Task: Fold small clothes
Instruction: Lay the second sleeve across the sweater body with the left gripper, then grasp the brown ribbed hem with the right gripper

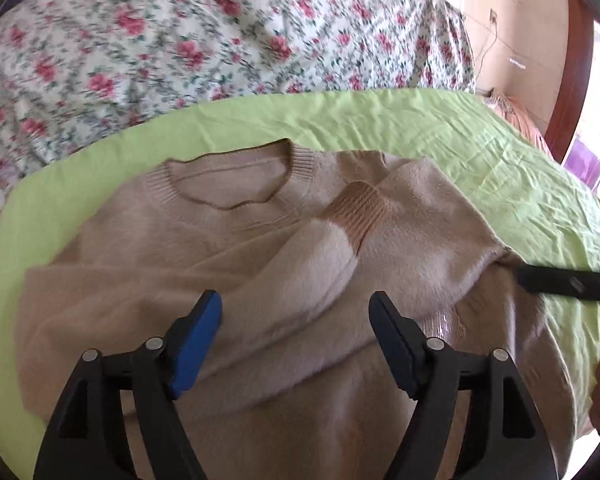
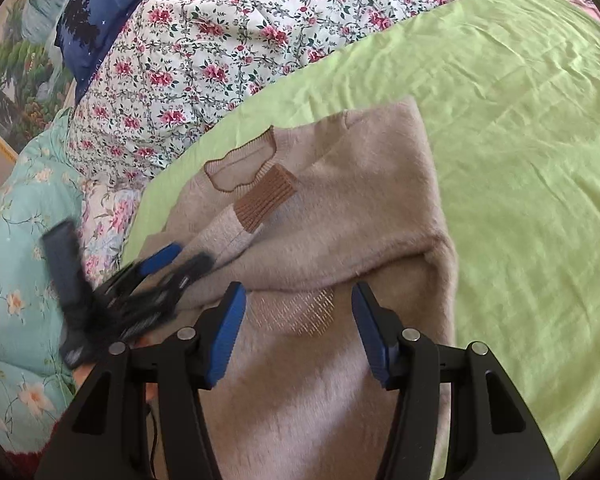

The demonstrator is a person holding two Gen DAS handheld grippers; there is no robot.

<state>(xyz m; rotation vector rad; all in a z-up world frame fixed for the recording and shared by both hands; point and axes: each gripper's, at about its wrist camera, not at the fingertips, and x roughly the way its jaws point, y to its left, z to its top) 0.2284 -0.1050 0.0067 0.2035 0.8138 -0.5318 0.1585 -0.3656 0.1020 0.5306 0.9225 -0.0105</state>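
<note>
I have a beige fuzzy sweater [image 1: 228, 248] spread on the green sheet [image 1: 480, 148], its neckline [image 1: 228, 184] toward the flowered quilt [image 1: 160, 32] at the far side of the bed. Both sleeves lie folded in across the chest; the right one ends in a tan ribbed cuff [image 1: 360, 208] that sits just beside the collar, lying over the pale end of the other sleeve. My left gripper [image 1: 296, 320] hangs over the lower body of the sweater with its blue-padded jaws spread wide and nothing between them. From the right wrist camera, my right gripper [image 2: 298, 308] is likewise apart and empty, poised above the folded sleeve edge and a patch of gold lattice stitching [image 2: 296, 312] on the front. In that same view the left gripper [image 2: 180, 260] appears motion-blurred at the sweater's left edge (too smeared to read any contact with the cloth). A dark blue starry pillow [image 2: 100, 8] and a teal floral cover [image 2: 16, 280] sit beyond the sheet on the left
</note>
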